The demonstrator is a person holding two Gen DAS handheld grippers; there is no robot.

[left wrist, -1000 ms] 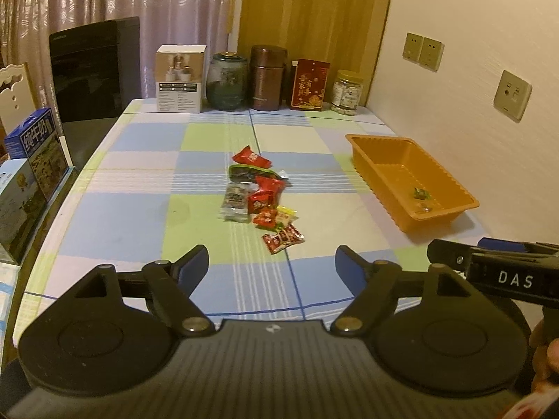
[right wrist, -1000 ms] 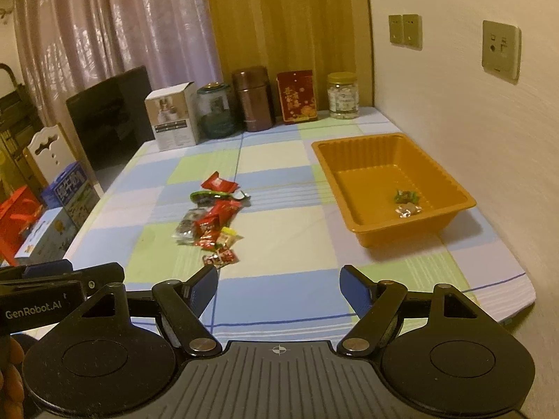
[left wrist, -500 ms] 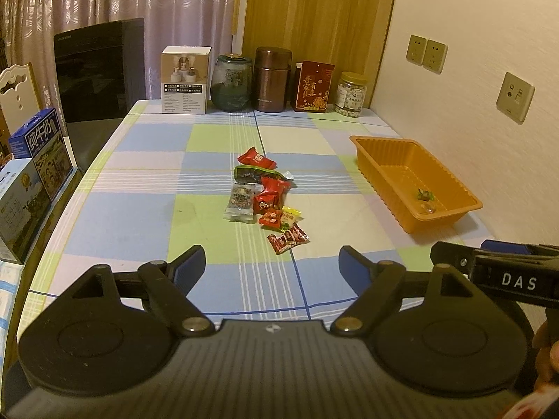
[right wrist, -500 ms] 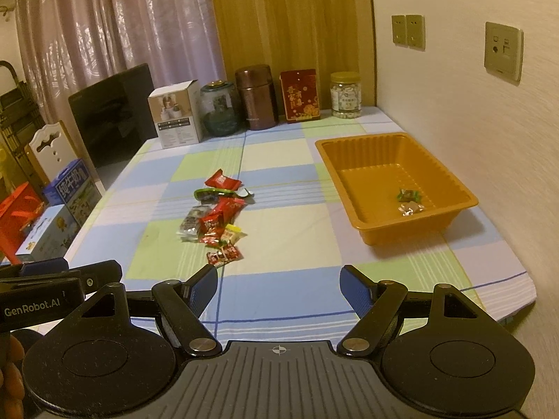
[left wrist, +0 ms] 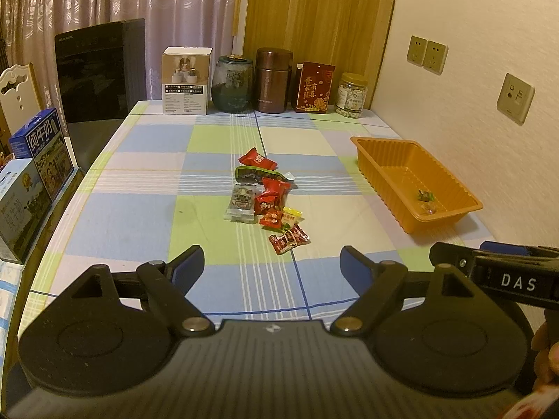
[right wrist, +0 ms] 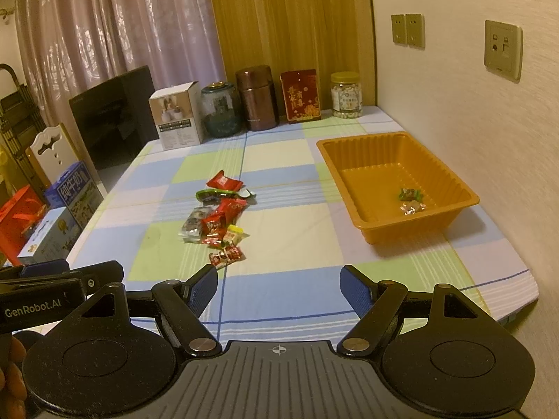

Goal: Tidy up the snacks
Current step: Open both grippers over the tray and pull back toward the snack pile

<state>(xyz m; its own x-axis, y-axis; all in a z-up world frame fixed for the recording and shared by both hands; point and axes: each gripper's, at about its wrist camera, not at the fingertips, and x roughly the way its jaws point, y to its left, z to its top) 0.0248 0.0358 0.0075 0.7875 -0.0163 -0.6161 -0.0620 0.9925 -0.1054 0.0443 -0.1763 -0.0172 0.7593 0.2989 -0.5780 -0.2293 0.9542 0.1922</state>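
The left gripper (left wrist: 271,263), black with blue pads, stands wide with nothing between its fingers, poised over the near edge of the table; the right gripper (right wrist: 278,282), of the same make, is likewise spread and empty, level with it on the right. Both point down the checked blue, green and white tablecloth (left wrist: 139,216). Ahead of them, near the middle of the cloth, lies a loose pile of small wrapped snacks (left wrist: 267,202): several red foil packets, a long green wrapper, a clear sachet with dark contents, a yellow sweet, and a red twist-wrapped piece nearest the grippers. Some overlap and touch; the farthest red packet sits slightly apart. To the right, close to the wall, stands an orange ribbed plastic tray (right wrist: 450,185), which already holds two small wrapped sweets (right wrist: 410,200) near its front end. The snacks are judged light, soft and crinkly, with slick film that may slide under the pads; contents could crush under a hard squeeze. The best hold is judged to be across the plump middle of a packet, or on a crimped end, one piece at a time, starting with the nearest. The bulk of the sorting appears undone.
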